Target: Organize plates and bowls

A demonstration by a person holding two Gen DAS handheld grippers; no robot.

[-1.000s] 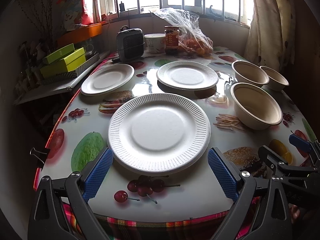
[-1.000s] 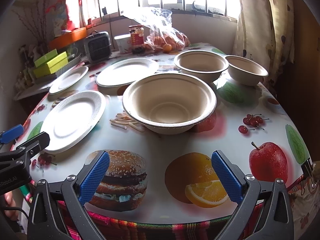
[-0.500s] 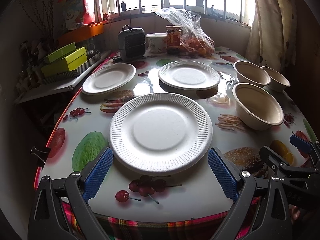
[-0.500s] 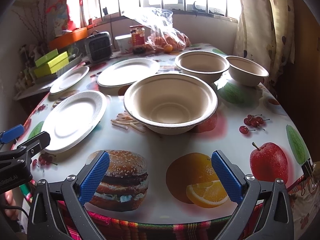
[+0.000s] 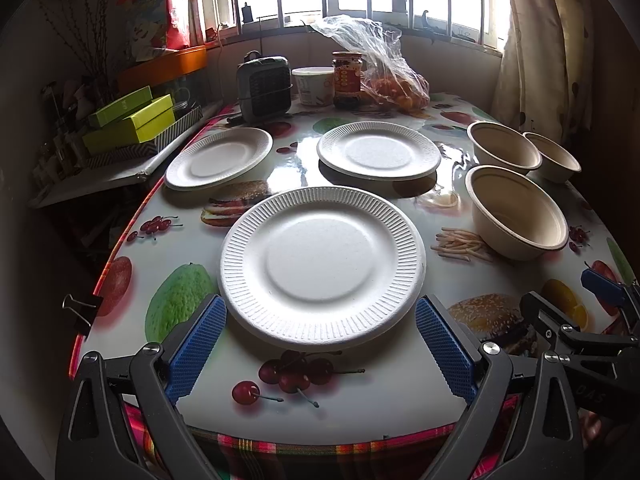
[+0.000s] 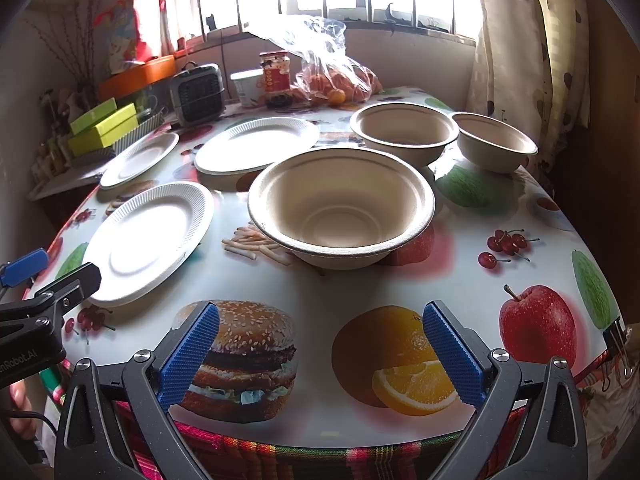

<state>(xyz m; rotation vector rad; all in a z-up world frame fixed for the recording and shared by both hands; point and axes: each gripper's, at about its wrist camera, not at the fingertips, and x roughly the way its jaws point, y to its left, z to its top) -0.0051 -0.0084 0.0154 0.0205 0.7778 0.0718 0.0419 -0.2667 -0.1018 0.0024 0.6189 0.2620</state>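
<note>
Three white paper plates lie on the fruit-print table: a ribbed near plate (image 5: 322,266) (image 6: 150,240), a far middle plate (image 5: 378,155) (image 6: 256,144) and a far left plate (image 5: 219,158) (image 6: 140,158). Three beige bowls stand to the right: a large near bowl (image 5: 516,212) (image 6: 342,206), a middle bowl (image 5: 502,150) (image 6: 404,132) and a small bowl (image 5: 552,156) (image 6: 494,142). My left gripper (image 5: 320,350) is open, its blue pads flanking the near plate's front edge. My right gripper (image 6: 320,356) is open over the table's front edge, short of the large bowl.
At the table's far end stand a small grey heater (image 5: 264,88), a white tub (image 5: 313,85), a jar (image 5: 347,79) and a plastic bag of oranges (image 5: 394,84). Green boxes (image 5: 132,122) sit on a shelf to the left. A curtain (image 6: 528,56) hangs at right.
Both views have shifted very slightly; the plates and bowls have not moved, and both grippers stay open.
</note>
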